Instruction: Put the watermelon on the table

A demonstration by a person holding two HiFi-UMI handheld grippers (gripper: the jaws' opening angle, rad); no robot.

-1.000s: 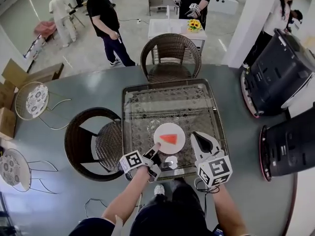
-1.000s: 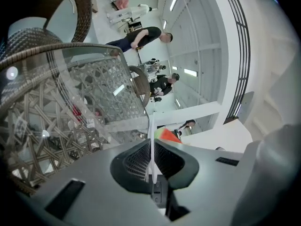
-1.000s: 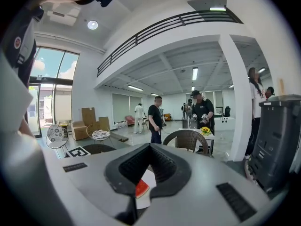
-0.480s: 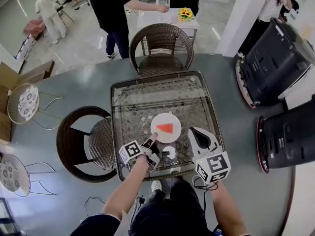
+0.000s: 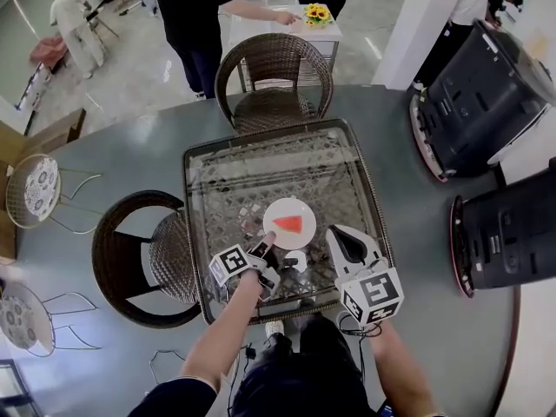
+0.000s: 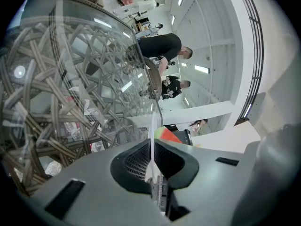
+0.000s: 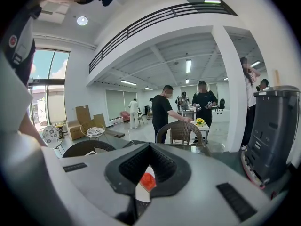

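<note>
Head view: a flat red triangular watermelon slice lies on a round white plate at the near side of the square glass-topped wicker table. The left gripper is at the plate's near rim and the right gripper is just beside the plate, not touching. Left gripper view: dark ribbed pads are clamped on the plate's thin white edge, with the slice's red flesh and green rind just beyond, and woven cane under clear glass at left. Right gripper view: the jaws meet tip to tip, holding nothing, with the glossy red wedge on the plate below.
</note>
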